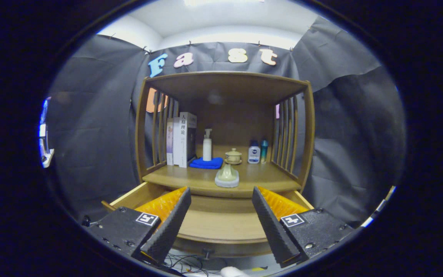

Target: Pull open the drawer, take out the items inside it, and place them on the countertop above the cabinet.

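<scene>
1. Below the tongs (pixel 221 209), the drawer (pixel 221 227) stands pulled out from the cabinet, its wooden floor showing bare between the two fingers and its small knob (pixel 207 252) facing the camera at the front.
2. The tongs are released: the fingers (pixel 169 223) stand wide apart above the drawer with nothing between them, touching nothing.
3. Just beyond the fingertips, near the front edge of the counter (pixel 267 179), sits a pale green item on a whitish base (pixel 227 176).
4. Behind it on the counter a small lidded cup on a saucer (pixel 233 156) stands upright.
5. To one side of the cup a folded blue cloth (pixel 206 163) lies with a white pump bottle (pixel 207 145) standing at its back edge, and upright books (pixel 182 139) lean by the slatted side.
6. On the cup's other side a white bottle with a blue cap (pixel 253 153) and a slim teal bottle (pixel 263 151) stand just beside each other.
7. A wooden top (pixel 227 86) roofs the counter.
8. Loose cables (pixel 187 263) lie under the drawer front.
</scene>
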